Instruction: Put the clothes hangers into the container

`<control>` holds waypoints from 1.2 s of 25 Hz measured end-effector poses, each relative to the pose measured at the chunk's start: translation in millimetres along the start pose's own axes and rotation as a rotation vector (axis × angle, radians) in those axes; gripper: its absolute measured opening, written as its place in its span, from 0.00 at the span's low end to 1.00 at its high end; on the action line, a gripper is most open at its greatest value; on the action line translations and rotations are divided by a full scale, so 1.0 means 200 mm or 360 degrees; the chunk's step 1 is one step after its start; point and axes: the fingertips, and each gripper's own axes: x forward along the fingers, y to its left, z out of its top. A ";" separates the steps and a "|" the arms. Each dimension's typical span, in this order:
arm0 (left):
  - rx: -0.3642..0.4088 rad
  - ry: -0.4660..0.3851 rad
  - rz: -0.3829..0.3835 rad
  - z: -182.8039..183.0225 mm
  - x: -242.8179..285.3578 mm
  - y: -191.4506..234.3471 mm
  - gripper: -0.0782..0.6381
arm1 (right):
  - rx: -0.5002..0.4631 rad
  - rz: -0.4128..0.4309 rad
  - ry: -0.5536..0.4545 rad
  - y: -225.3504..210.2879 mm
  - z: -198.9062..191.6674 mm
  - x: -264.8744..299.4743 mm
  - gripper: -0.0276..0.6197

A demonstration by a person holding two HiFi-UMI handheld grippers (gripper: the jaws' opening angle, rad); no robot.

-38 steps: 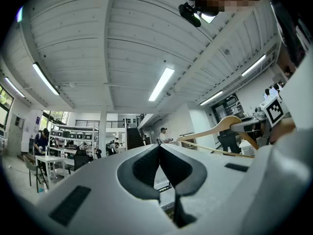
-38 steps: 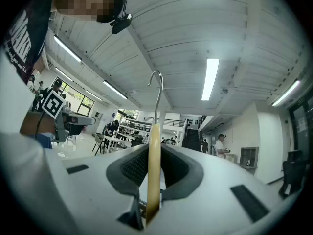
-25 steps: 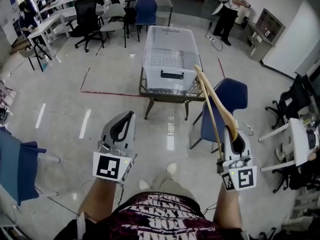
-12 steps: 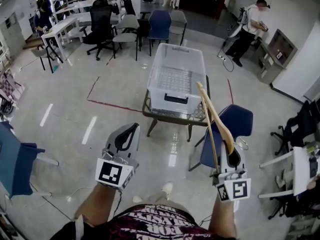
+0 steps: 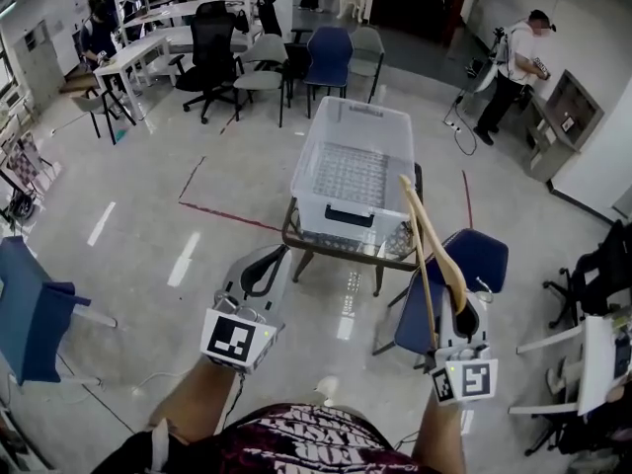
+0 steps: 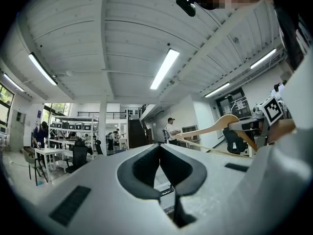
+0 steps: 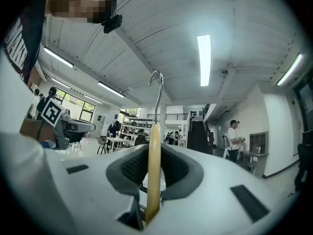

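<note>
A wooden clothes hanger (image 5: pixel 431 250) with a metal hook (image 7: pixel 156 89) stands up from my right gripper (image 5: pixel 467 307), whose jaws are shut on its wooden body (image 7: pixel 153 170). The hanger leans forward toward a clear plastic container (image 5: pixel 354 171) that sits on a low wire-topped table (image 5: pixel 395 253) ahead of me. My left gripper (image 5: pixel 267 270) hangs at the lower left, jaws shut with nothing between them (image 6: pixel 160 156). The hanger (image 6: pixel 215 128) also shows at the right of the left gripper view. Inside the container I can make out no hangers.
A blue chair (image 5: pixel 464 265) stands just right of the table, under the hanger. Another blue chair (image 5: pixel 30 309) is at the far left. Office chairs (image 5: pixel 212 47) and desks (image 5: pixel 148 42) line the back. A person (image 5: pixel 513 62) stands at the back right. Red floor tape (image 5: pixel 232 215) runs left of the table.
The table and container have come nearer and sit lower in the head view. Both grippers keep their poses; the hanger stays held in the right one.
</note>
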 end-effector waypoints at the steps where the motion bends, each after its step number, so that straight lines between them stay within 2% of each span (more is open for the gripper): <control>1: 0.0001 -0.0006 0.0001 0.01 0.03 0.00 0.12 | 0.0003 0.0005 -0.0008 -0.02 0.00 0.02 0.14; 8: -0.0008 -0.0025 0.0045 0.08 0.18 -0.04 0.12 | 0.0019 0.0074 -0.0072 -0.18 0.04 0.11 0.14; 14: -0.0002 -0.0014 0.0120 0.06 0.23 -0.08 0.12 | 0.0046 0.0144 -0.0065 -0.29 -0.03 0.16 0.14; 22: 0.0023 0.0028 0.0148 0.05 0.24 -0.10 0.12 | 0.0115 0.0181 -0.0048 -0.34 -0.09 0.20 0.14; 27: 0.0037 0.0094 0.0159 -0.03 0.24 -0.05 0.12 | 0.0127 0.0202 -0.0013 -0.30 -0.13 0.26 0.14; 30: 0.0030 0.0083 0.0161 -0.05 0.28 -0.02 0.12 | 0.0119 0.0216 0.0007 -0.29 -0.16 0.31 0.14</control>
